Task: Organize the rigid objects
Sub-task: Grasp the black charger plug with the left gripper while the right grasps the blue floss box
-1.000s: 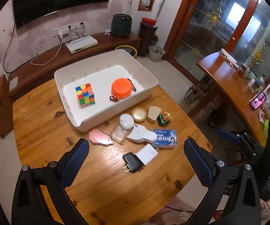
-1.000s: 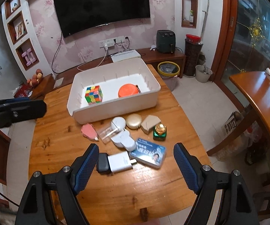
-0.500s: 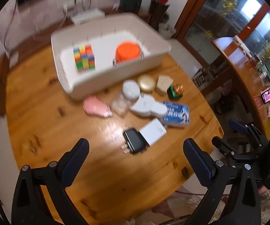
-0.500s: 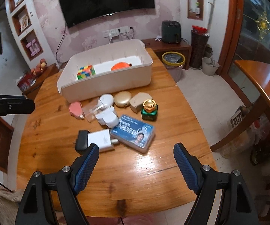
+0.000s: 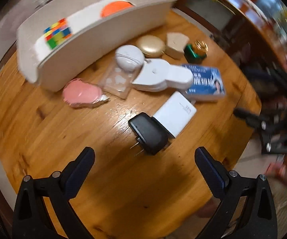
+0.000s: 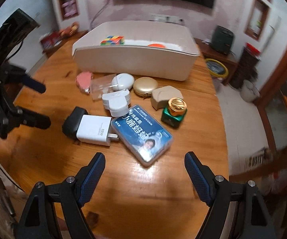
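Wooden table is seen beneath the left gripper in the left wrist view, its jaws spread wide with nothing held between them. Just ahead of the gap a black charger is lying with its prongs turned toward the gripper, and a white charger is touching its far side. Beyond these, a blue box, a white plastic case, a clear packet and a pink pad are spread across the boards, the pink pad ahead and to the left. Farther off, a white round case, a gold compact, a beige case and a green jar are lined up close to a white bin, in which a colour cube and an orange disc are held. Much of this view is blurred. In the right wrist view the right gripper is likewise shown wide open and empty above the table. The blue box is found directly ahead of its jaws, with the white charger touching it on the left and the black charger beyond that. The green jar stands ahead and to the right, the beige case just behind it. The bin lies at the far side, the cube showing above its wall, and the left gripper is seen at the far left.
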`<state>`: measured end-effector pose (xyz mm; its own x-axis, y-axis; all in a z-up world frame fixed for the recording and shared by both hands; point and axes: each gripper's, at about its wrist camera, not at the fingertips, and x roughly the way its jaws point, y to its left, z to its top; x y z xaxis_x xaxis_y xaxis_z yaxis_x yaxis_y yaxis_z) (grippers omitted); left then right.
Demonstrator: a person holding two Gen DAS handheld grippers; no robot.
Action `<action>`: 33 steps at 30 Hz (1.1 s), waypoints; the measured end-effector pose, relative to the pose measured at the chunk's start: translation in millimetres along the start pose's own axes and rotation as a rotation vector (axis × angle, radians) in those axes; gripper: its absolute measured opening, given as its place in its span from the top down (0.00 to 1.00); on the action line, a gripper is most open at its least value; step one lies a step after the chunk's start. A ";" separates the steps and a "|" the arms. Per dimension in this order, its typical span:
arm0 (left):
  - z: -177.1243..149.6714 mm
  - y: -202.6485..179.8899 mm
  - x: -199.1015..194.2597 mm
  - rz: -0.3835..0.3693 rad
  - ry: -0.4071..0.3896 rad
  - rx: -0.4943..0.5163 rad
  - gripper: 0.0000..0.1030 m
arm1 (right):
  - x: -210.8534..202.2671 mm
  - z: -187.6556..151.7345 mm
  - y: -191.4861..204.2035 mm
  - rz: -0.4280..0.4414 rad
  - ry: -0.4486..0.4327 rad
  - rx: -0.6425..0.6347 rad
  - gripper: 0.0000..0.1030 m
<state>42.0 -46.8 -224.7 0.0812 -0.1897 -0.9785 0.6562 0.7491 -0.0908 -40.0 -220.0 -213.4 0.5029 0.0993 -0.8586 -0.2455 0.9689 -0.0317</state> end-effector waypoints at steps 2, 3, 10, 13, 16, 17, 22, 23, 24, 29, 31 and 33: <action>3.1 -0.9 10.2 0.005 0.013 0.059 0.03 | 10.5 4.5 0.0 0.013 0.001 -0.061 0.20; 4.4 -0.8 13.3 0.002 0.016 0.079 0.03 | 16.0 6.0 0.3 0.017 0.003 -0.092 0.20; 10.8 2.2 34.1 -0.066 0.086 0.252 0.04 | 56.4 16.2 5.4 0.064 0.045 -0.313 0.20; 12.1 4.0 39.1 -0.078 0.115 0.305 0.04 | 64.9 19.9 4.7 0.115 0.058 -0.369 0.21; 14.1 6.0 44.8 -0.079 0.142 0.338 0.07 | 73.7 23.0 3.1 0.168 0.086 -0.402 0.23; 15.1 6.0 46.3 -0.079 0.147 0.343 0.08 | 75.3 23.8 2.4 0.175 0.089 -0.409 0.25; 21.9 10.7 54.0 -0.080 0.165 0.376 0.08 | 84.5 30.1 -2.3 0.229 0.118 -0.408 0.35; 22.7 10.4 56.1 -0.077 0.170 0.385 0.09 | 85.8 31.8 -2.8 0.234 0.120 -0.408 0.36; 23.1 10.5 58.2 -0.074 0.177 0.398 0.12 | 85.8 32.2 -2.1 0.235 0.119 -0.412 0.36; 24.6 10.1 65.5 -0.062 0.201 0.462 0.19 | 85.0 29.7 -1.5 0.232 0.126 -0.417 0.36; 26.7 5.0 68.6 -0.058 0.205 0.482 0.19 | 84.8 29.6 -1.5 0.229 0.126 -0.412 0.36; 33.0 0.2 69.9 -0.058 0.209 0.497 0.19 | 85.6 31.0 -1.5 0.229 0.128 -0.404 0.36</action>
<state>72.5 -80.9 -287.0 -0.0832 -0.0533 -0.9951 0.9350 0.3412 -0.0964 29.1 -205.9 -270.9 0.2985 0.2466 -0.9220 -0.6534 0.7569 -0.0091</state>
